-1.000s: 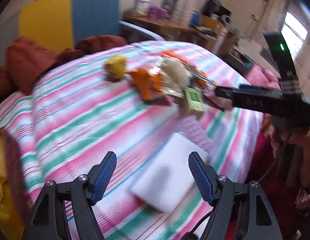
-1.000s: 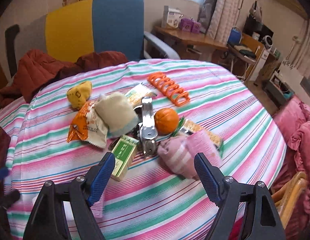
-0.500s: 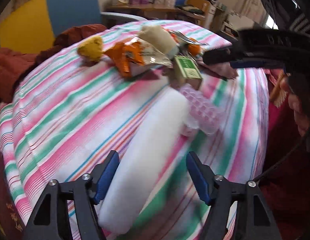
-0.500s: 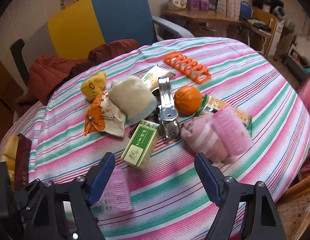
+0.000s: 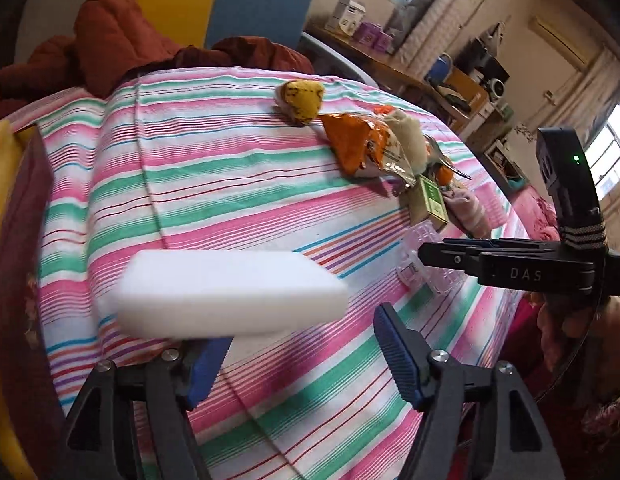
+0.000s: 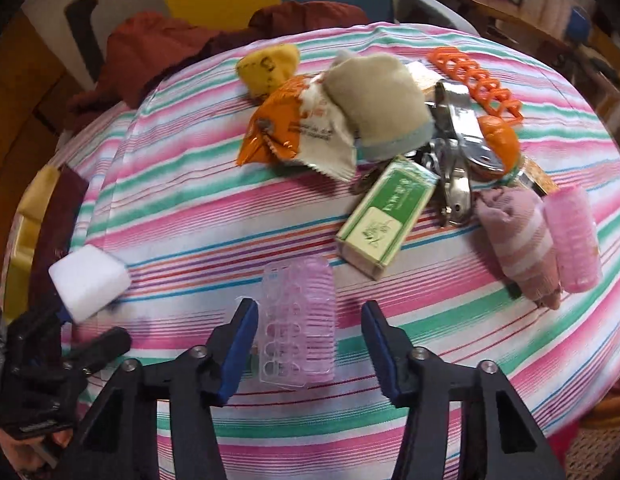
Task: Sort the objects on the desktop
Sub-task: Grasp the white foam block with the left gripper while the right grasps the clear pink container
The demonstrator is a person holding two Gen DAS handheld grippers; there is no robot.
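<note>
A white foam block (image 5: 229, 294) lies on the striped tablecloth (image 5: 229, 176), crosswise just ahead of my left gripper (image 5: 301, 360), whose jaws stand wide open; its near edge covers the left fingertip. It also shows in the right wrist view (image 6: 89, 282). My right gripper (image 6: 307, 340) is open, with a clear pink plastic tray (image 6: 297, 324) lying between its fingers, untouched on the right side. Farther off lie a green box (image 6: 386, 216), an orange snack bag (image 6: 285, 128), a beige sock (image 6: 378, 108), a yellow toy (image 6: 269, 66) and pink rolled socks (image 6: 518, 240).
Metal tongs (image 6: 458, 128), an orange (image 6: 498, 136), an orange plastic rack (image 6: 474, 78) and a pink roller (image 6: 574, 240) crowd the far right. A red jacket (image 5: 121, 36) hangs on the chair behind. A dark red and yellow thing (image 6: 49, 216) lies at the left table edge.
Both grippers came down closer to the table. The foam block now lies crosswise before the left gripper. The right gripper moved up around the pink tray.
</note>
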